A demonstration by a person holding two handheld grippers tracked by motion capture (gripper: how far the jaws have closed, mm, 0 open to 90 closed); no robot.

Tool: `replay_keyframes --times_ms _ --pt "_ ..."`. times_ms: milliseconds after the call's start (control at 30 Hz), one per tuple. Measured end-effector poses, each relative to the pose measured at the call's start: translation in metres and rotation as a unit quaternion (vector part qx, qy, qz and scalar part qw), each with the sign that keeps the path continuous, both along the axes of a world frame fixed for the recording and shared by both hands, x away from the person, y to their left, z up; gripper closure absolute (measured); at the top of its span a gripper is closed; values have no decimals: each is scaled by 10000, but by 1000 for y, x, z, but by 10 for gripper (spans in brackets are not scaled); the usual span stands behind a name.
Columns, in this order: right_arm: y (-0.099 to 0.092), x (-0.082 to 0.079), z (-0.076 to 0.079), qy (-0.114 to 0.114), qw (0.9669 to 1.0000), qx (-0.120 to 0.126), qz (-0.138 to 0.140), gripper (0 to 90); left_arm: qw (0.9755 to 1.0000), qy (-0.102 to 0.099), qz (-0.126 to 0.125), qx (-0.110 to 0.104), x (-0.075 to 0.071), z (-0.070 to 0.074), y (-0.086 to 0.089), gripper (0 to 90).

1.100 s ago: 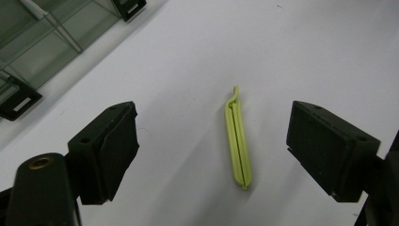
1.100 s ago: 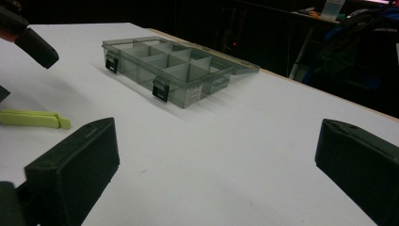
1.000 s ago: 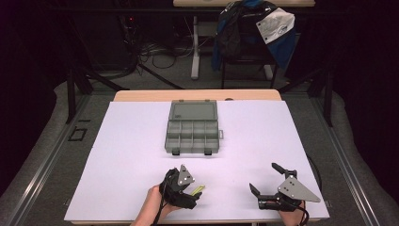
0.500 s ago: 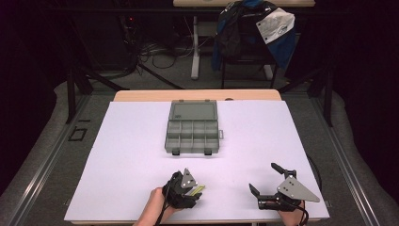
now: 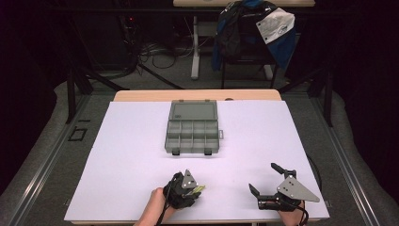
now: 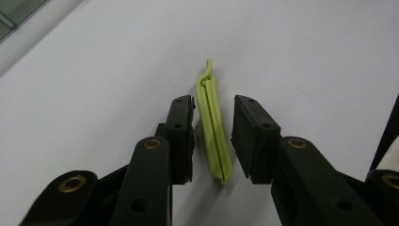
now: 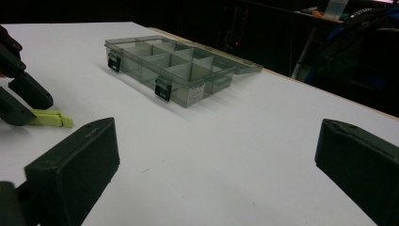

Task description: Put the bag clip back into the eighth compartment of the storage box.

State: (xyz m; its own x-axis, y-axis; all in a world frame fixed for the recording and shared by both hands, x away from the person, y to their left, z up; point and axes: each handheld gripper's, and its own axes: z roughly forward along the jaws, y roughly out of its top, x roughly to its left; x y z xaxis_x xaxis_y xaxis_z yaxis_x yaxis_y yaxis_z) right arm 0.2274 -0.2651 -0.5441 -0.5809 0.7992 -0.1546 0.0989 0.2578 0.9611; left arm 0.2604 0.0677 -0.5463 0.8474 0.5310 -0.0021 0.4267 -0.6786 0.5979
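Straddling green clip [image 6: 212, 132], left tool [image 6: 214, 139] partly open, not gripping; right tool [image 7: 216, 165] wide, empty.

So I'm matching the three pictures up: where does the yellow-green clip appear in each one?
High view: the yellow-green clip lies near the bottom centre, at the left gripper.
Left gripper view: mid-frame, lengthwise between the two black jaws, a gap showing on each side.
Right gripper view: at the left edge, flat on the white table.
Shared landmark: the left gripper's jaws beside the clip.
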Motion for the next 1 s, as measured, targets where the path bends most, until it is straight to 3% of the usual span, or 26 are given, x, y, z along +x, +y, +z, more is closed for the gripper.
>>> replay_keyframes --times_ms 400,1000 --pt "0 0 -1 22 10000 -2 30 0 10000 53 -68 -39 -1 -3 0 796" --pt "0 1 0 28 10000 -12 22 0 9998 -13 14 -174 -1 0 6 797"
